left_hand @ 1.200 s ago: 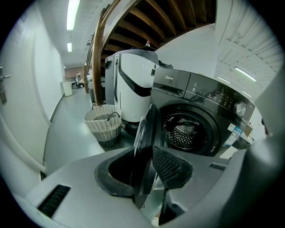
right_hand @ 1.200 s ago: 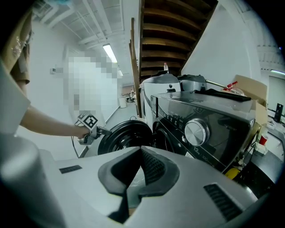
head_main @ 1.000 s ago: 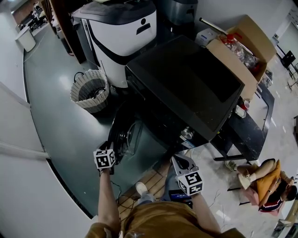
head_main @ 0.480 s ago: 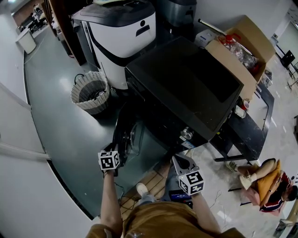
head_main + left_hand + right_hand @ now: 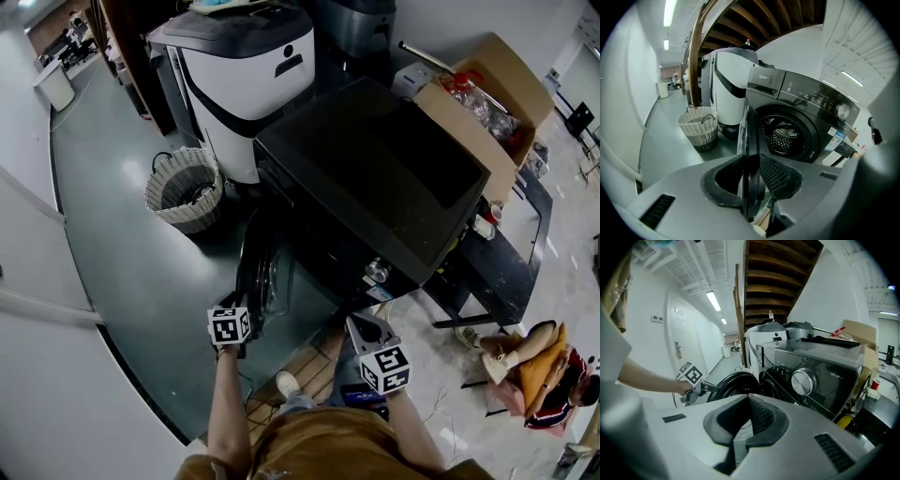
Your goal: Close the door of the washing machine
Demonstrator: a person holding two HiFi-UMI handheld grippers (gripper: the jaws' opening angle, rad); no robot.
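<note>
Washing machine (image 5: pixel 375 169): dark front-loader on the floor, porthole facing the person. Stands btwn a white appliance (image 5: pixel 248 66) on one side and a cardboard box (image 5: pixel 487 94) on the other, so the only way in is from the front, which is prob. why the person stands right at it.

Door (image 5: pixel 255 272): round, dark, hinged on the side nearer the white appliance. It's swung well out from the front, seen nearly edge-on in the left gripper view, w/ the drum (image 5: pixel 785 136) fully exposed behind it. Not latched, so the task isn't done.

Wicker basket (image 5: pixel 183 187): on the floor beside the white appliance, beyond the door's hinge side and apart from it. Doesn't look to block the swing.

Left claw (image 5: pixel 244 302): clenched on the door's free rim, one pad each side of the edge. Holding at the rim farthest from the hinge makes sense: best leverage and steady control of the swing toward the opening.

Right claw (image 5: pixel 363 325): clenched on nothing, pads together, held low in front of the machine's panel near the control knob (image 5: pixel 803 381). Looks parked there b/c one hand is enough for the door, and it stays clear of the door's path.

Next, in my judgement: swing the rim in toward the porthole, then press till it catches.
</note>
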